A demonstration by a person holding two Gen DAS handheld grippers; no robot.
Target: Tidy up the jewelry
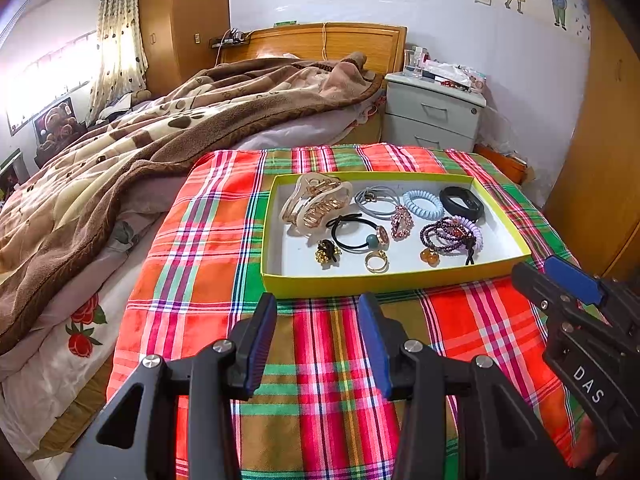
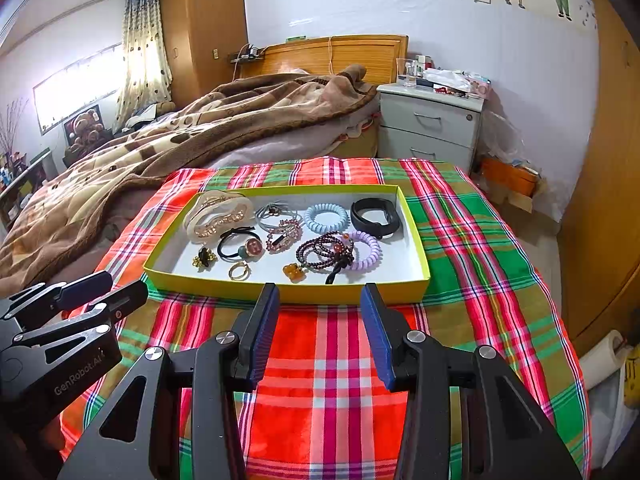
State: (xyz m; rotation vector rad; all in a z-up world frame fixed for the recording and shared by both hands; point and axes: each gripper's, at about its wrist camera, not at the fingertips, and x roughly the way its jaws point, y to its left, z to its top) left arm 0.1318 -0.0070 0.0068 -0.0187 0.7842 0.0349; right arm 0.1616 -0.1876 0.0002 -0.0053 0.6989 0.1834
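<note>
Yellow-walled tray (image 2: 280, 292) is set straight ahead of both sets of jaws, on the plaid cloth (image 2: 332, 360) over the desk. All visible jewelry is held inside it: big claw clip (image 2: 218, 216) at the far left, black band (image 2: 376, 210) at the far right, gold ring (image 2: 239, 271) and amber charm (image 2: 294, 272) against the near wall, coil ties and beaded bracelets between.

Pieces are laid apart rather than heaped, so the tray reads as sorted, or as laid out for sorting; which one cannot be settled.

Left gripper (image 1: 318, 308) and right gripper (image 2: 320, 300) are held side by side short of the near wall, jaws spread wide, nothing between them.

Bare cloth is left on both flanks and behind the jaws. Cloth edge drops off at right; bed lies left.
</note>
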